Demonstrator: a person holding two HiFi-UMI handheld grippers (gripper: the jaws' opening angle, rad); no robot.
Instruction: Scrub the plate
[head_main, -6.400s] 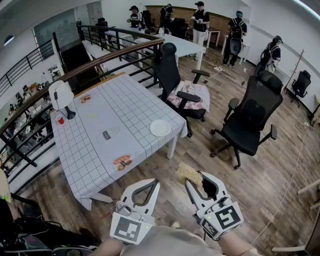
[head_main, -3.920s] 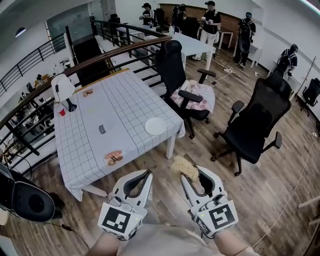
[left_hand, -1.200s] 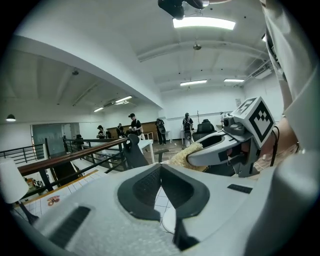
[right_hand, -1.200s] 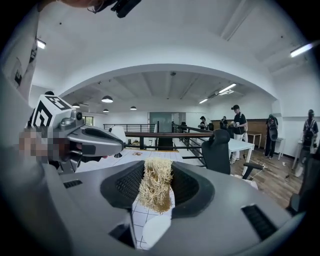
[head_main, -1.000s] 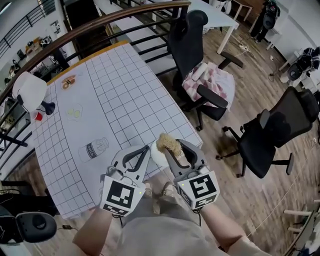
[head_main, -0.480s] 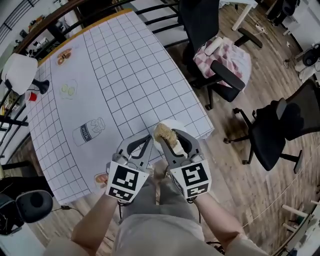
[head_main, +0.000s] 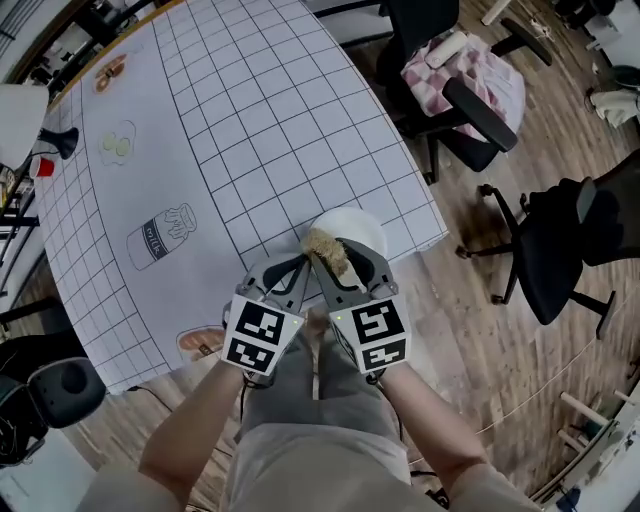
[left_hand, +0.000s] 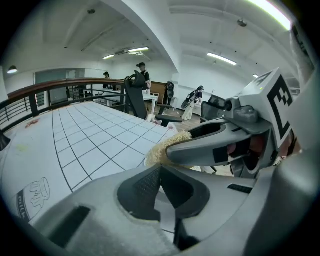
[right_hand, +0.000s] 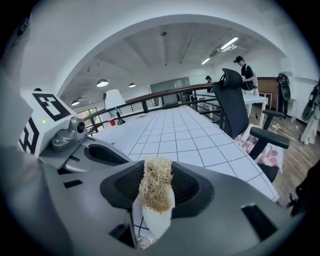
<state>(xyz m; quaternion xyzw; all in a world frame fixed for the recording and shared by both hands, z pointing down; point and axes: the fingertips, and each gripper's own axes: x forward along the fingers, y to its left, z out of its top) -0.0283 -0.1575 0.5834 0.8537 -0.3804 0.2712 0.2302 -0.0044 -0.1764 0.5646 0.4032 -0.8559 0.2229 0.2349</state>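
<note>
Left tool (left_hand: 160, 172) closed — seemingly empty, scrubber (left_hand: 162, 148) beyond

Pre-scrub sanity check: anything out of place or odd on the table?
Only the plate: it sits right by the table's near corner, close to the edge. The right gripper holds the scrubber; nothing looks spilled.

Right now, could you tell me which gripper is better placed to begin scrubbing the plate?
Right. The right gripper has its jaws shut on the scrubber, which sits over the near edge of the plate. The left gripper beside it has its jaws together on nothing, and could perhaps steady the plate.
</note>
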